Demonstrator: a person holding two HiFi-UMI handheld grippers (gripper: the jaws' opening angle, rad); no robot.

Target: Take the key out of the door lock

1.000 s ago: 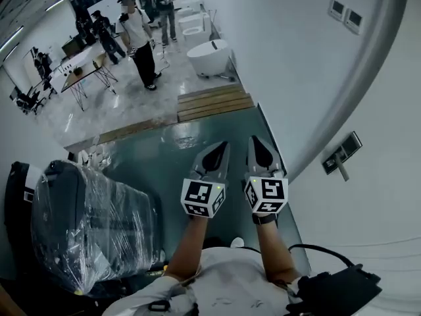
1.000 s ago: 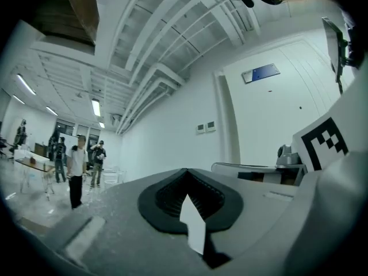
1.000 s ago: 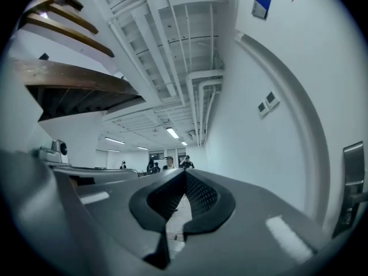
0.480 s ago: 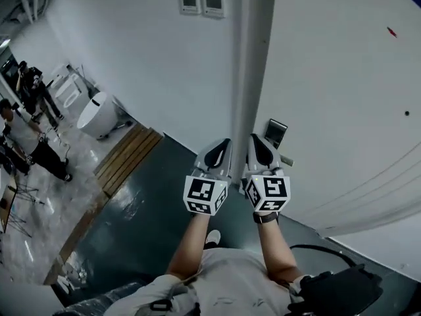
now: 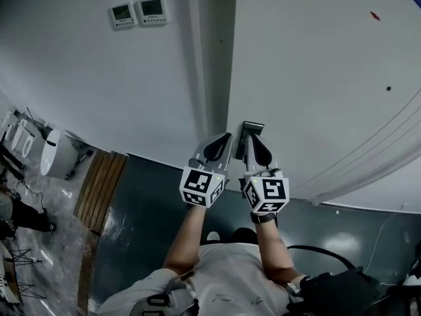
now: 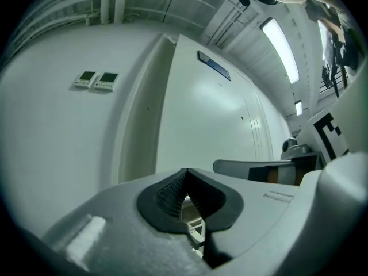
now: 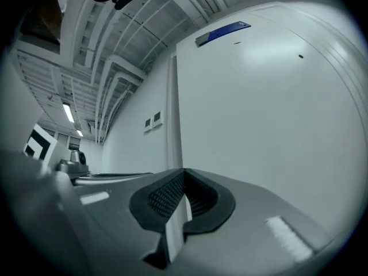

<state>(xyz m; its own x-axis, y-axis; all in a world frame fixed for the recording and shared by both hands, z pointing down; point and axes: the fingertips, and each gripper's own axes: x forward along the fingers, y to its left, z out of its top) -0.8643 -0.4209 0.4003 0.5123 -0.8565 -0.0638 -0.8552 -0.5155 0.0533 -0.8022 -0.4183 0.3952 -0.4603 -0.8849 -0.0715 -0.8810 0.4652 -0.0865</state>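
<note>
A white door fills the right of the head view, with its grey frame running down the middle. A dark lock plate sits at the door's edge, just beyond the tips of both grippers. I cannot make out a key from here. My left gripper and right gripper are held side by side, both shut with nothing in them. In the left gripper view the shut left gripper points at the door. The right gripper view shows the shut right gripper before the door.
Two small wall panels hang left of the frame. White bathroom fixtures and wooden boards lie at far left on the dark floor. A black bag is at my lower right. A blue sign tops the door.
The view has swung from the room round to the door. The lock plate now lies straight ahead of the gripper tips. Both grippers stayed shut, side by side.
</note>
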